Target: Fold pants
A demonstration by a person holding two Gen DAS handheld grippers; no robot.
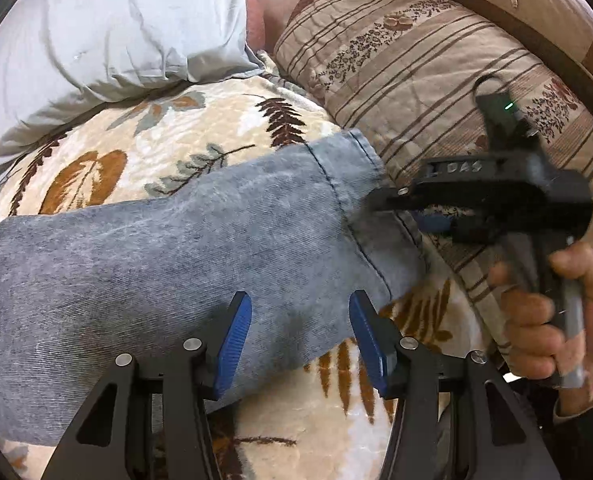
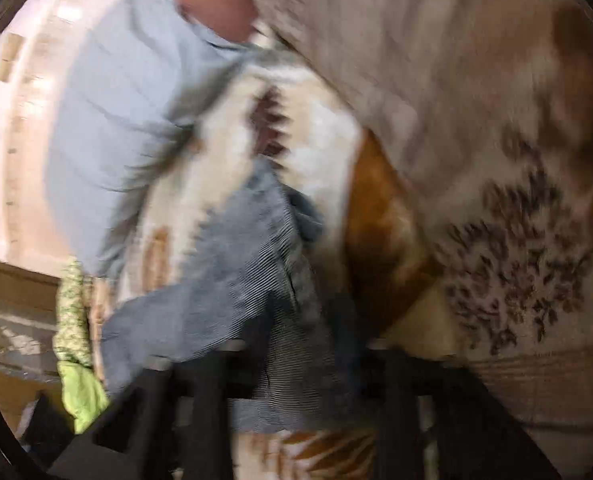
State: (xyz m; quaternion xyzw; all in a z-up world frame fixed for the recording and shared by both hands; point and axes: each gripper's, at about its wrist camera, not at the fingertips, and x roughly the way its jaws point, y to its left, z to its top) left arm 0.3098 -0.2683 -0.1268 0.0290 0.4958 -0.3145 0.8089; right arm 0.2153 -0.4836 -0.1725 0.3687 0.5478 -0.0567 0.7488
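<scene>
Grey-blue denim pants point(image 1: 184, 248) lie across a leaf-patterned blanket point(image 1: 144, 148), one leg stretched to the right with its hem near the striped cushion. My left gripper point(image 1: 300, 336) is open, its blue pads point(image 1: 234, 336) just above the leg's lower edge, holding nothing. My right gripper point(image 1: 400, 208) reaches in from the right and is shut on the leg's hem. In the blurred right wrist view the denim point(image 2: 264, 280) bunches up between its jaws point(image 2: 292, 380).
A pale blue pillow point(image 1: 108, 32) lies at the back left. A striped floral cushion point(image 1: 416, 64) runs along the right. A green cloth point(image 2: 76, 360) hangs at the bed's left edge above the floor.
</scene>
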